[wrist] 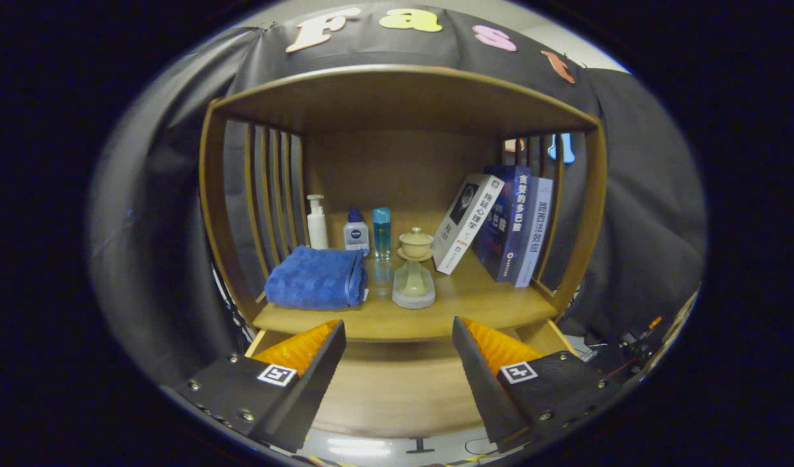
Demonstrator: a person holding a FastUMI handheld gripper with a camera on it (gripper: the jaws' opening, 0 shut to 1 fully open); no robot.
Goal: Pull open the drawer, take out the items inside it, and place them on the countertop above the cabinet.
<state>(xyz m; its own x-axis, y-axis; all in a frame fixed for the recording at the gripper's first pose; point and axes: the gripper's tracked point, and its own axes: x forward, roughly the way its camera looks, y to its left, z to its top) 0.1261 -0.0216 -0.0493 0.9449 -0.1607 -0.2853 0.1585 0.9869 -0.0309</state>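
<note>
My gripper is open, with nothing between its fingers. It faces a wooden cabinet whose countertop lies just beyond the fingertips. Below the countertop's front edge, between the fingers, is the plain wooden face of the drawer. I cannot tell whether it is pulled out, and no items show in it. On the countertop lie a folded blue towel, a white pump bottle, a small blue-capped bottle, a slim blue bottle and a pale green lidded cup on a stand.
Several books lean against the cabinet's right slatted side. A wooden top roofs the shelf, with slats on the left. Black cloth hangs around the cabinet. Cables and small parts lie low on the right.
</note>
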